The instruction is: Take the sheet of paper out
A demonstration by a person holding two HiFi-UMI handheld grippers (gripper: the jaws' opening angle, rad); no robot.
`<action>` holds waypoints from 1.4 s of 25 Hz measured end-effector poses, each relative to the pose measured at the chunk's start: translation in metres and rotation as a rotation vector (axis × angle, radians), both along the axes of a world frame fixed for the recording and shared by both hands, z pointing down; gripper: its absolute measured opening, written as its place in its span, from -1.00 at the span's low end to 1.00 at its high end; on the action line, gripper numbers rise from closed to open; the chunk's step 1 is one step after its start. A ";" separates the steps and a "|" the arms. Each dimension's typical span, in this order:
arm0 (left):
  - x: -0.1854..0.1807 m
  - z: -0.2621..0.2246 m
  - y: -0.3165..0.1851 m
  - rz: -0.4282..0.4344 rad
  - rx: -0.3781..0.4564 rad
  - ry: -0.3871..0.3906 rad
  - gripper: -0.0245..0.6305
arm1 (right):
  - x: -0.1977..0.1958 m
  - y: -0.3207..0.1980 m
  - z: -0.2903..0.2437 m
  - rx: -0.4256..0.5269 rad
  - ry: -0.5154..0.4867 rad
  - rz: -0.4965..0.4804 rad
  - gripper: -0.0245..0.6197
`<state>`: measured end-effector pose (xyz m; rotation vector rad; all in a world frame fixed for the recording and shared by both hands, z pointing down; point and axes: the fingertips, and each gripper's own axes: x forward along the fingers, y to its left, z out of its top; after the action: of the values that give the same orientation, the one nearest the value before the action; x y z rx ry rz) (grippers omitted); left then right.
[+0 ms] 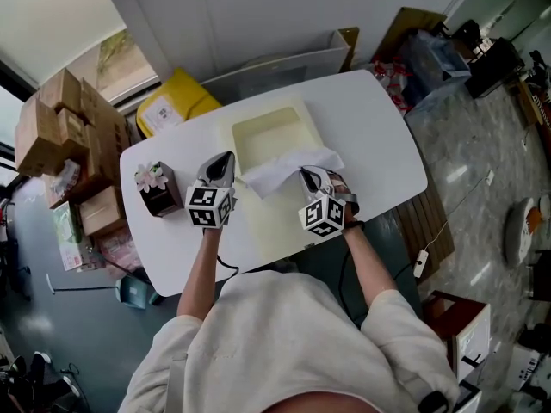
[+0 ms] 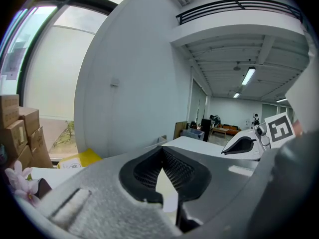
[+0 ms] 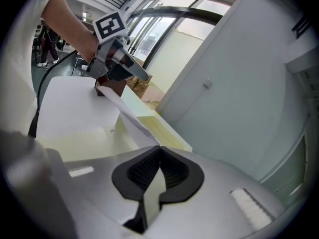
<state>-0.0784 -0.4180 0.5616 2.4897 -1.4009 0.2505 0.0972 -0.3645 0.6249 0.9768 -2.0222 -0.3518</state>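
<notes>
The white, smooth-topped oval table [image 1: 379,136] carries everything. The pale yellow shallow rectangular tray [image 1: 267,136] lies in the middle of it, matte, with low straight walls.

The thin white sheet of paper [image 1: 288,169] hangs just above the tray's near half, stretched between the two grippers and sagging into soft creases. That limpness looks like the danger. If the two hands draw apart or lift unevenly, I'd expect the sheet to tear at a pinched corner or slide out and drop back into the tray. A trailing edge could also catch on the tray's wall.

The left gripper [image 1: 225,159], at the tray's left side, has its ribbed black jaws pressed together, apparently on the sheet's far corner. The right gripper [image 3: 159,148], at the tray's right side, pinches the sheet's nearer edge, its jaws closed tight on it.
</notes>
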 end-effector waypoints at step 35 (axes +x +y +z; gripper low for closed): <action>-0.022 -0.082 -0.029 -0.037 0.137 0.001 -0.93 | 0.024 -0.062 -0.132 0.040 -0.934 0.406 -0.91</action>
<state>-0.1000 -0.4472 0.4795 2.5686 -1.5091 0.1501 0.1210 -0.4266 0.4932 1.7549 -2.5161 0.3641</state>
